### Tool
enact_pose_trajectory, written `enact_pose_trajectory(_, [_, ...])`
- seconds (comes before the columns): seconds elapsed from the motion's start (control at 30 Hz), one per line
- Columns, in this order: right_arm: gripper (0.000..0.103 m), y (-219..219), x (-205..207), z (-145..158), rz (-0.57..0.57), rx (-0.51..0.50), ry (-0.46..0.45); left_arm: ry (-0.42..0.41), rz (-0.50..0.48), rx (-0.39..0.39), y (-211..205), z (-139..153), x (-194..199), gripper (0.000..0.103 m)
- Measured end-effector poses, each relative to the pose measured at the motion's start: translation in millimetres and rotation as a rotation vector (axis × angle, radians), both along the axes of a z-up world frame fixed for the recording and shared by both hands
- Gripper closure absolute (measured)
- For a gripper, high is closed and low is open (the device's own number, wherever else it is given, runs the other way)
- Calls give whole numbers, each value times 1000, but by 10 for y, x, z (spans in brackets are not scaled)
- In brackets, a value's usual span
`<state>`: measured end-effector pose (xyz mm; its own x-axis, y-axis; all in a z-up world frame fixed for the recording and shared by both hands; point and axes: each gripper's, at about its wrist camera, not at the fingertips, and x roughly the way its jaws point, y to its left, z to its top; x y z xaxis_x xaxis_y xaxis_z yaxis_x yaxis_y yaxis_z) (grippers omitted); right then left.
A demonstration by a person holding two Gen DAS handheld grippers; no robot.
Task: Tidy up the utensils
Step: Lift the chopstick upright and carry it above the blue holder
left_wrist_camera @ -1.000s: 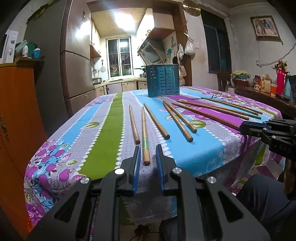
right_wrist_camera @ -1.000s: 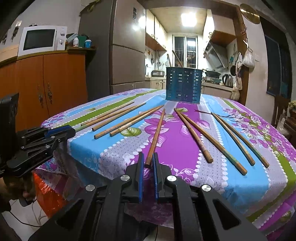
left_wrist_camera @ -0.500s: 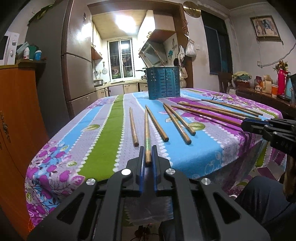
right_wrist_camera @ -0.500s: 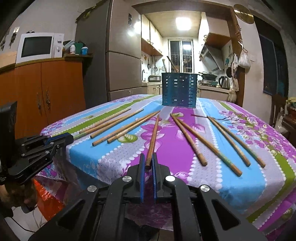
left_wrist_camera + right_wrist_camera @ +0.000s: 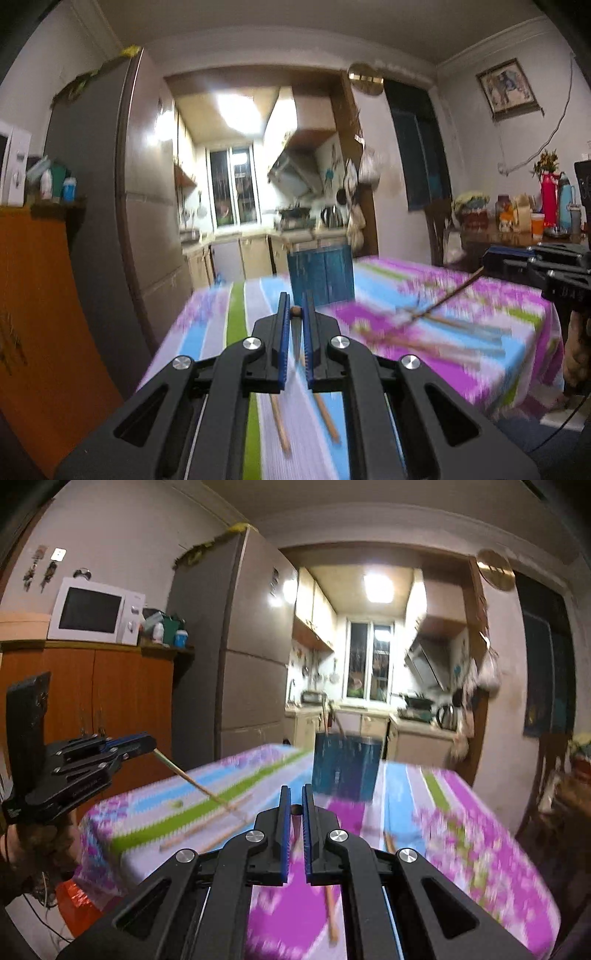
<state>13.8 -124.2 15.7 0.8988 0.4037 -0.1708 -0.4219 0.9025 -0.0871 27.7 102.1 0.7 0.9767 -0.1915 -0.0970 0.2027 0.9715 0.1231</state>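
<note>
Left wrist view: the black left gripper with blue pads (image 5: 295, 312) is seen from behind, its jaws closed on a thin brown wooden chopstick (image 5: 295, 312). Only the chopstick's round end is seen, pinched between the pad tips and pointing away towards the far side. Below the gripper, a table covered by a striped floral cloth in purple, blue and green (image 5: 491, 373) is spread out, blurred. Two more wooden chopsticks (image 5: 280, 424) are seen lying on the cloth under the gripper, near its base. At the far edge of the table, just beyond the pad tips, a blue slotted plastic utensil holder (image 5: 320, 273) is standing upright. At the right, the black right gripper (image 5: 489, 263) is seen side-on, with a second brown chopstick (image 5: 447, 297) clamped in it and slanting down to the left above further chopsticks on the cloth.

Right wrist view: the right gripper is shown from behind, closed on the round end of its chopstick between the blue pads. The blue holder, with two sticks already leaning inside, is placed just beyond the pads, slightly to the right. At the left, the left gripper is held by a hand (image 5: 40, 849), its pale chopstick angled down and right over the green stripe.
</note>
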Motion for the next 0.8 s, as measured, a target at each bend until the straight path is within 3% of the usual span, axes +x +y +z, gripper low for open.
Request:
enact_pose_trajectory(0.13, [96, -1, 331, 307, 40, 22, 7, -16, -21, -22, -36, 308, 337, 98])
enact_pose_trajectory(0.3, [96, 24, 742, 550, 72, 29, 51, 22, -57, -63, -69, 544, 718, 98])
enact_pose_trajectory(0.8, [96, -79, 1319, 1186, 90, 44, 119, 69, -92, -67, -268, 1007, 1107, 98])
